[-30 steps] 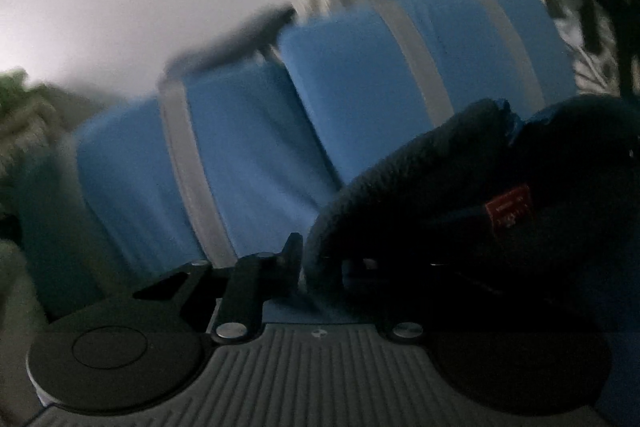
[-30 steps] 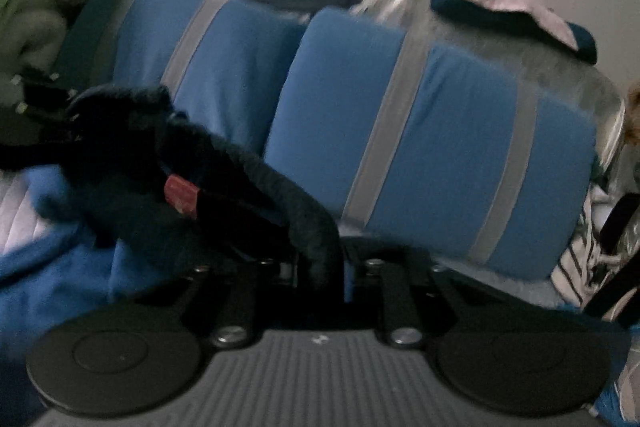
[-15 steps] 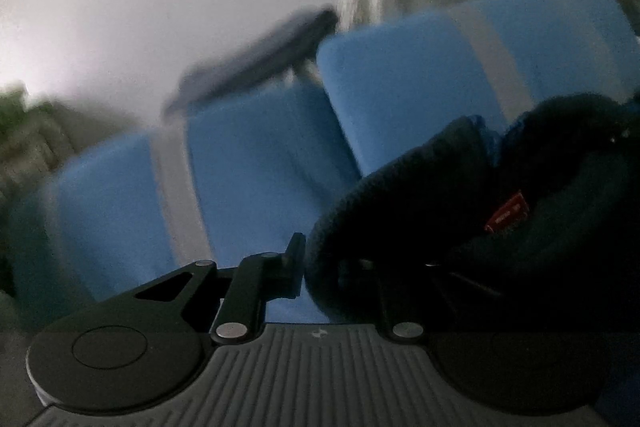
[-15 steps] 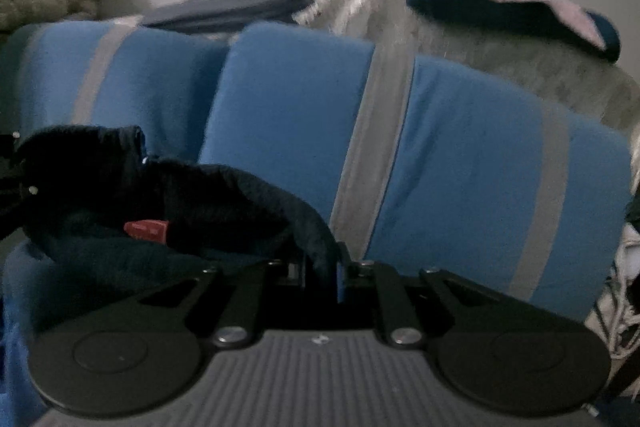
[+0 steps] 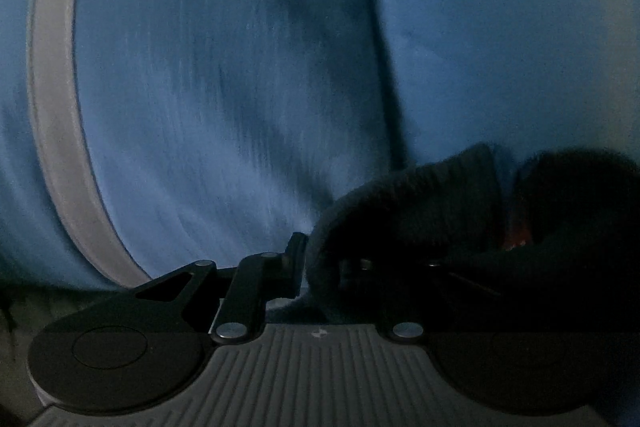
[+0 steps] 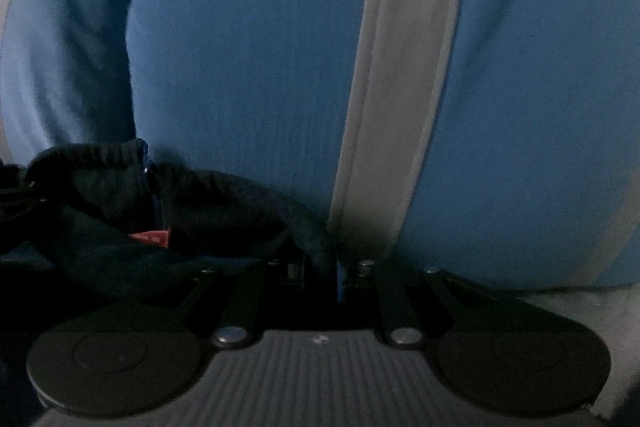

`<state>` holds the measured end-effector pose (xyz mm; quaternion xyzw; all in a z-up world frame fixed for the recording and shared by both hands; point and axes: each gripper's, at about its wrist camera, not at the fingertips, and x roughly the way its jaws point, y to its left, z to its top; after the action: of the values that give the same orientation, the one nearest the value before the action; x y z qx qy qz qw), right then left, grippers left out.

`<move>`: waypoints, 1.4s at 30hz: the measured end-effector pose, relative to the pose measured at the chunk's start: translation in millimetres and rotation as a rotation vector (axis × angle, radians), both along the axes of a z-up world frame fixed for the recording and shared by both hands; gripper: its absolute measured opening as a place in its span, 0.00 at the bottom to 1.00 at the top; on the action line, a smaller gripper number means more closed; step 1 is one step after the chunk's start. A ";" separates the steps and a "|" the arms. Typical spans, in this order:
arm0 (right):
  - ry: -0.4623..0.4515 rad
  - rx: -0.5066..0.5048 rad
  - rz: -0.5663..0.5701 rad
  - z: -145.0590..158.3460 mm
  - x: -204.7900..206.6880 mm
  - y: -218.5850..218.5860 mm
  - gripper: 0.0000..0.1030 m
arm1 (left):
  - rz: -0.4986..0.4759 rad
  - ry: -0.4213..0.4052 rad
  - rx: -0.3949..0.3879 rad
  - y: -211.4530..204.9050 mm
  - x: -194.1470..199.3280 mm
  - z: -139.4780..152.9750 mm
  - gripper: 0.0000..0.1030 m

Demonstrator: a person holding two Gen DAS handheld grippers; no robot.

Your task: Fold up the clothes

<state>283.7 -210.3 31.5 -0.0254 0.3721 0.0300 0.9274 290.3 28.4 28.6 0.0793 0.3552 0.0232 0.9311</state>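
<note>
Dark fleece garment (image 6: 188,211) hangs bunched between both grippers, close against the blue striped cushions (image 6: 248,47). The right gripper (image 6: 322,267) has its jaws narrowed on the collar edge; the left gripper (image 5: 320,263) clamps the other end, its right finger buried in cloth. Fold looks barely begun: no flat layers, laying out and folding all left.

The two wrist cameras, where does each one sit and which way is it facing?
Left wrist: on the left gripper, facing the blue pillows; its own linkage shows.
Right wrist: on the right gripper, facing a grey-striped pillow; both finger arms show.
Shared: the dark garment both grippers pinch, with its red tag.
</note>
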 end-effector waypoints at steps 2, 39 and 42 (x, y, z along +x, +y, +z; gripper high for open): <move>0.015 0.012 -0.012 -5.1 3.1 0.3 0.27 | 0.004 0.004 -0.003 0.2 0.6 -1.9 0.19; 0.028 0.098 -0.038 -16.3 -279.3 -19.8 1.00 | 0.107 0.102 -0.160 -9.6 -266.9 -27.5 1.00; 0.067 0.064 -0.056 -40.8 -275.8 -19.4 1.00 | 0.114 0.067 -0.160 -8.3 -275.0 -37.6 1.00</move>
<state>7.9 -229.7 -9.3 0.0158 0.4024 0.0169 0.9152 15.2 20.1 -9.0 -0.0149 0.3908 0.0449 0.9193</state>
